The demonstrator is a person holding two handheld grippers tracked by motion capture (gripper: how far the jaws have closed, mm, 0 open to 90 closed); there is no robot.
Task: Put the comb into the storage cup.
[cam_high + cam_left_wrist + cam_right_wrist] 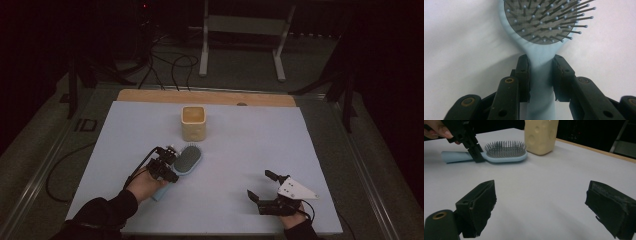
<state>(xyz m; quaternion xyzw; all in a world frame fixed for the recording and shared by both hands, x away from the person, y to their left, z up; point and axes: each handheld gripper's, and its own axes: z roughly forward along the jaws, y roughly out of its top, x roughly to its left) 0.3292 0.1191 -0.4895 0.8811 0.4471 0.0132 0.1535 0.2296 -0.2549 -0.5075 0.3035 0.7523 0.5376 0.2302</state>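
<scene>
A light blue hairbrush (188, 159) with a grey bristle pad lies on the pale sheet, bristles up, head toward the cup. My left gripper (169, 166) is shut on its handle just below the head; in the left gripper view both jaws press the handle (541, 82) from either side under the bristle pad (544, 20). My right gripper (258, 184) stands open at the front right with nothing between its jaws. From the right gripper view (546, 205), the hairbrush (504, 153) and the left gripper (472, 147) lie ahead to the left.
A cream square cup (193, 122) with dimpled sides stands upright just behind the brush head, also the cup (540, 135) at the top. The pale sheet (250, 140) covers the table; a wooden strip (150, 95) runs along its far edge. Cables lie on the floor beyond.
</scene>
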